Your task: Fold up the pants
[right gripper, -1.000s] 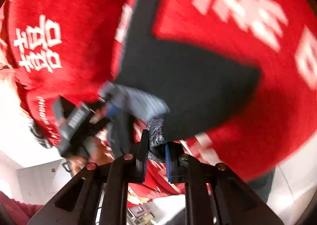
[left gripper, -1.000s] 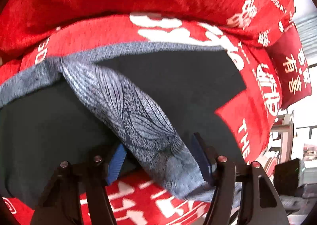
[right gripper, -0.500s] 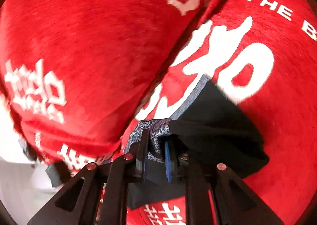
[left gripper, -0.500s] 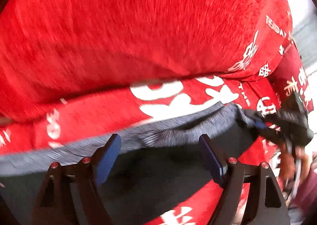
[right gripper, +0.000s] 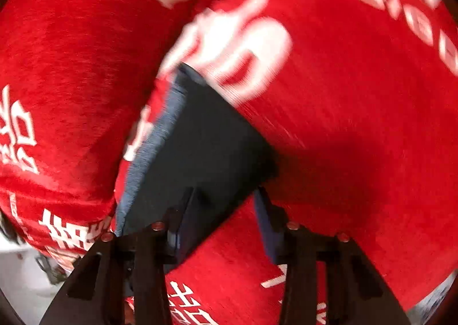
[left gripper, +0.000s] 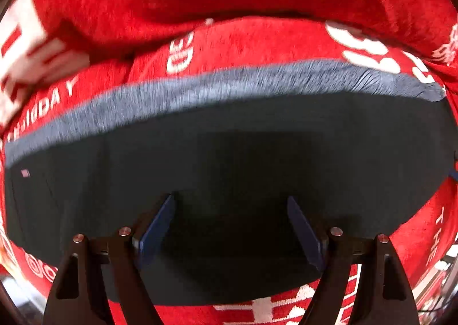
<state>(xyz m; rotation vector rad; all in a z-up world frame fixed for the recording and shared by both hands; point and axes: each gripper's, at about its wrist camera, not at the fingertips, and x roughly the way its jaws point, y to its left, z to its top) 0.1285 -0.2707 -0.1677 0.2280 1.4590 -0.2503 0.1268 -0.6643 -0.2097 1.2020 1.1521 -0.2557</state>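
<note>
Red lettered cloth (left gripper: pixel 257 38) covers the surface. Left gripper (left gripper: pixel 229 227), jaws wide and empty, hangs directly over the dark pants (left gripper: pixel 257 153), whose grey band runs crosswise beyond. Right gripper (right gripper: pixel 220 210), jaws opening, straddles the pants' near corner without pinching it.

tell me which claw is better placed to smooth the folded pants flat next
Left: the left claw hangs open over the middle of the dark pants. The right claw, jaws opening, sits at their corner.
</note>
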